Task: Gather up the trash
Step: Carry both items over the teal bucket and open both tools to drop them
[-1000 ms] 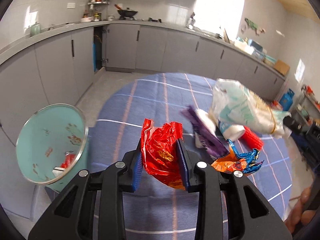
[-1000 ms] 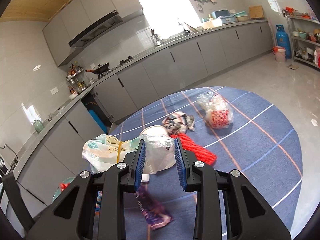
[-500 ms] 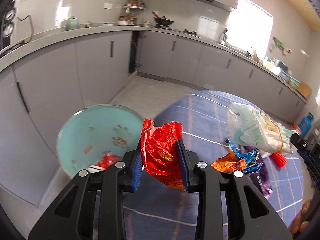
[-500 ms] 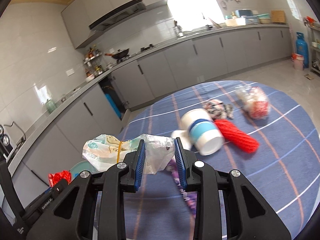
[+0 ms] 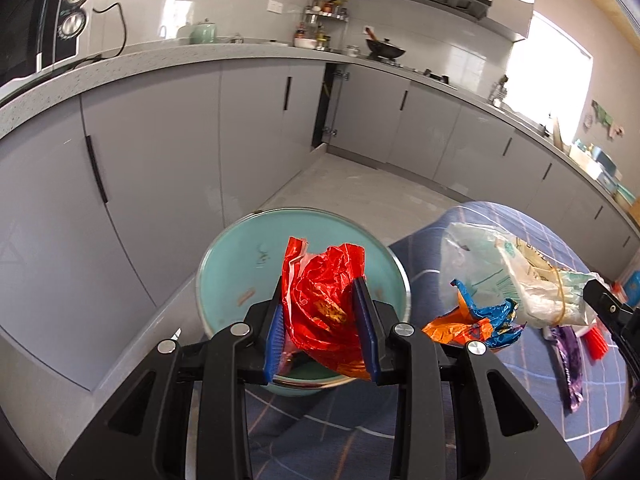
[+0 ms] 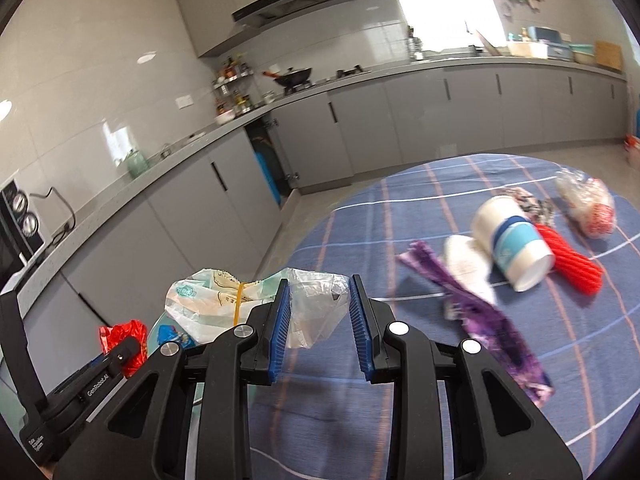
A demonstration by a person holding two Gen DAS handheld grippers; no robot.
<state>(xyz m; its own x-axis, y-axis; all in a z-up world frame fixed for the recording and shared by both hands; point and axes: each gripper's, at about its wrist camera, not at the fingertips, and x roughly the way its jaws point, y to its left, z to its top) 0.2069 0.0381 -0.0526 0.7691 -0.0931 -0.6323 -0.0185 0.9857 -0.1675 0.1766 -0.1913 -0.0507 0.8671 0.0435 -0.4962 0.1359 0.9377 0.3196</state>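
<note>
Left wrist: we count one bin [image 5: 224, 264], two grippers; left gripper [image 5: 323, 322] clamps red wrapper [image 5: 320, 304] over bin (right gripper [image 6: 318, 318] pinches plastic bag [image 6: 224, 300]).

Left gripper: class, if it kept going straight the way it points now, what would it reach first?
Probably the teal bin. The left gripper, shut on a red wrapper, points down into the bin's open mouth with nothing between, though depth is hard to judge.
</note>
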